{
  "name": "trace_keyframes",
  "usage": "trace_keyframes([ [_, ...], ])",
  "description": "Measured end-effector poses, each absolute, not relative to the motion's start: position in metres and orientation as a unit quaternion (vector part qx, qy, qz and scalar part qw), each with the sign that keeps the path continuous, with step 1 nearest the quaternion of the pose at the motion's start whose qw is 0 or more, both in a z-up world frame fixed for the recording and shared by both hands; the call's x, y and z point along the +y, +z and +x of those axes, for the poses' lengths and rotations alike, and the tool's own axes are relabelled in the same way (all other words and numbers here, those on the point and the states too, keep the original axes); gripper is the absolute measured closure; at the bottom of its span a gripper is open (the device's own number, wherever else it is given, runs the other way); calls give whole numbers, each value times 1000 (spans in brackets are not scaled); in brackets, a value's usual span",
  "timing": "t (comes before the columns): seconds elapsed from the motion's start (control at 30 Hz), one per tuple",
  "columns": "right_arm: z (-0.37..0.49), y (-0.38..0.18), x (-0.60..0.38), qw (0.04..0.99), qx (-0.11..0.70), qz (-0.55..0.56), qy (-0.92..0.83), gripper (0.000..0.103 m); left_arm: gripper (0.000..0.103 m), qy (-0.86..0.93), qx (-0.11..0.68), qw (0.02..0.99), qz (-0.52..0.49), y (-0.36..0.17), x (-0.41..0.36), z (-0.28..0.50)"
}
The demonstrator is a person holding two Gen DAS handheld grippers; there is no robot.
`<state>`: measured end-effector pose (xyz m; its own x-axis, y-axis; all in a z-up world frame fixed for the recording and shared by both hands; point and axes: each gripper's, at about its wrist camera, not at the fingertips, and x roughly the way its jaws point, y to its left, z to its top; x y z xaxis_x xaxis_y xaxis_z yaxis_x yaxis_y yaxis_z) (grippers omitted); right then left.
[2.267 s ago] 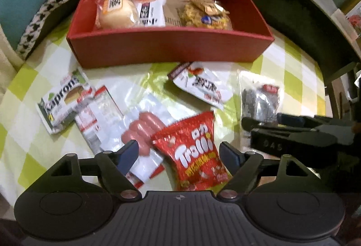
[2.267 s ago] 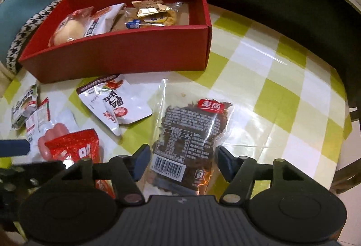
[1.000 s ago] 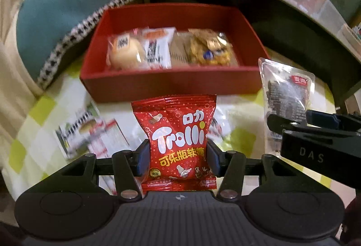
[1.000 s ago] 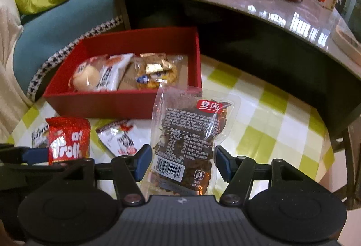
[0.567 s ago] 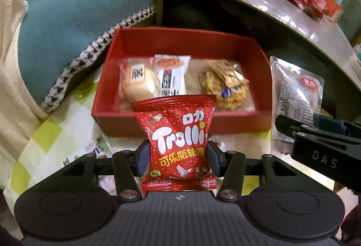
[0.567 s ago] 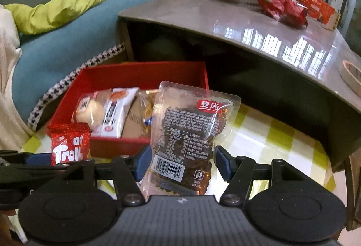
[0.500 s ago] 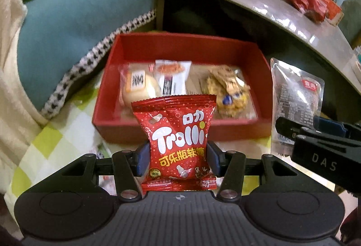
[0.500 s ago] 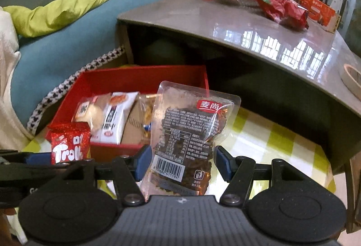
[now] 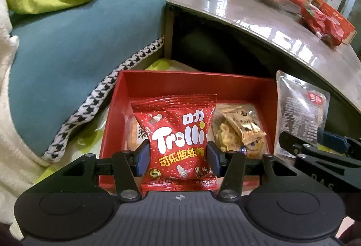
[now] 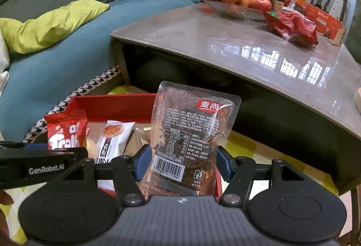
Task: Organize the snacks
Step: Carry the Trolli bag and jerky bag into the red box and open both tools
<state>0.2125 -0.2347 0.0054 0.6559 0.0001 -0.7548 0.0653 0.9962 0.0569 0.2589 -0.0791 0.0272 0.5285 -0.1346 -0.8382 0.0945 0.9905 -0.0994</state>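
Our left gripper point(image 9: 178, 155) pinches a crinkly red Trolli gummy packet point(image 9: 178, 140) upright above the red cardboard box point(image 9: 194, 86) (glossy wrapped snacks inside). Our right gripper point(image 10: 182, 164) clamps a clear flat pouch of dark snack point(image 10: 191, 133) beside it.

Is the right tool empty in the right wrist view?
No: the right tool is shut on a clear pouch of dark snack, held upright in front of the red box.

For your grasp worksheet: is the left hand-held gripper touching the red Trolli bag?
Touching. In the left wrist view the left hand-held gripper presses both blue pads against the Trolli bag.
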Motion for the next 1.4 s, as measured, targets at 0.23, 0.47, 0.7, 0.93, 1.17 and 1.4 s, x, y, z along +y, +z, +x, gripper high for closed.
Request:
trace_keyframes([
  [0.23, 233, -7, -234, 907, 418, 44, -14, 36, 43, -66, 490, 869, -18, 17, -86, 277],
  [0.47, 246, -24, -229, 902, 429, 43, -5, 36, 43, -55, 505, 861, -12, 1, -87, 288],
  [0.7, 255, -36, -226, 897, 440, 44, 4, 35, 43, -44, 506, 861, -1, -6, -86, 296],
  [0.93, 260, -41, -231, 898, 435, 59, 2, 22, 40, -38, 505, 862, -2, -7, -84, 299],
  [1.17, 257, -30, -234, 904, 422, 65, 7, 22, 28, -33, 502, 864, -12, -1, -79, 299],
  [1.4, 251, -17, -240, 908, 412, 76, 4, 22, 19, -41, 497, 867, -27, 6, -74, 300],
])
